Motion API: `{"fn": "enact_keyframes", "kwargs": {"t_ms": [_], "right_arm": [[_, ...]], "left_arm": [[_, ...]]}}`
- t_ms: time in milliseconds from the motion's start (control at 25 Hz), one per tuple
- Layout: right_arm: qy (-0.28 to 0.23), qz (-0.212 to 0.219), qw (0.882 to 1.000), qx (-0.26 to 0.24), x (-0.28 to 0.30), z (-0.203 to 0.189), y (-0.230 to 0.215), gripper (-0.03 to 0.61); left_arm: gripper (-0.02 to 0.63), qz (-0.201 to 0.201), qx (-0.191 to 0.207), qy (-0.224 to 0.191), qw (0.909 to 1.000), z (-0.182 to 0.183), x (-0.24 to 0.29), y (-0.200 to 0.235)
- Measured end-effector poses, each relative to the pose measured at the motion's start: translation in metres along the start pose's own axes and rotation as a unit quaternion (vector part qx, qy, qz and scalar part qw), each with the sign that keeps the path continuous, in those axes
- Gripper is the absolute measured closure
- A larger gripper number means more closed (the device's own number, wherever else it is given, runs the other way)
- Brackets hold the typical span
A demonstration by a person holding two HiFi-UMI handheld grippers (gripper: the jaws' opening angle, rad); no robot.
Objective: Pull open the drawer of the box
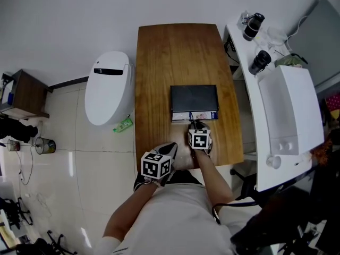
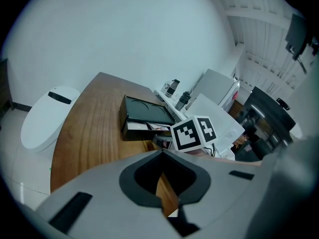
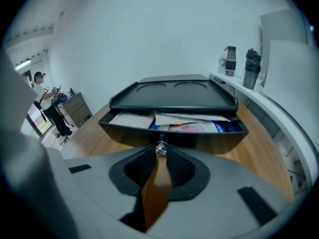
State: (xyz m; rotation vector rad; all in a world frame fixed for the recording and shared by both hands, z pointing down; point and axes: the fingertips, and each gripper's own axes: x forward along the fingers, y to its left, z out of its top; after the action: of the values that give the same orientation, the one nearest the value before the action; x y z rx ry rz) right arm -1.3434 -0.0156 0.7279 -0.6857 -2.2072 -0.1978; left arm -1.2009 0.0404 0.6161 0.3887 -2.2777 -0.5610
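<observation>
"Drawer (image 3: 199, 139), where is it?"
"Partly out of the black box (image 1: 194, 98), mid wooden table (image 1: 159, 57); right tongs (image 3: 160, 154) pinch its knob (image 3: 160, 148). Left tongs (image 2: 160, 157) closed, empty, near edge. White wall (image 1: 79, 15), tiled floor (image 1: 79, 147)."

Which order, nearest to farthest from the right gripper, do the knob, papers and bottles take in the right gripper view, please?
1. Knob: centre, gripped.
2. Papers: just behind, in the open drawer.
3. Bottles: far back right, on the white counter.
</observation>
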Motion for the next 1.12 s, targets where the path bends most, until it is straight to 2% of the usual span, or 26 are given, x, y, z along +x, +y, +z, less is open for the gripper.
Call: {"fn": "enact_keyframes", "kwargs": {"t_ms": [480, 1120], "right_arm": [[0.003, 0.006, 1.0, -0.007, -0.006, -0.005, 0.0, 0.522], [0.005, 0.013, 1.0, -0.011, -0.011, -0.01, 0.001, 0.522]], "left_arm": [[0.611, -0.003, -0.013, -0.011, 0.9999, -0.005, 0.001, -0.008], [0.611, -0.008, -0.003, -0.012, 0.9999, 0.001, 0.008, -0.021]]}}
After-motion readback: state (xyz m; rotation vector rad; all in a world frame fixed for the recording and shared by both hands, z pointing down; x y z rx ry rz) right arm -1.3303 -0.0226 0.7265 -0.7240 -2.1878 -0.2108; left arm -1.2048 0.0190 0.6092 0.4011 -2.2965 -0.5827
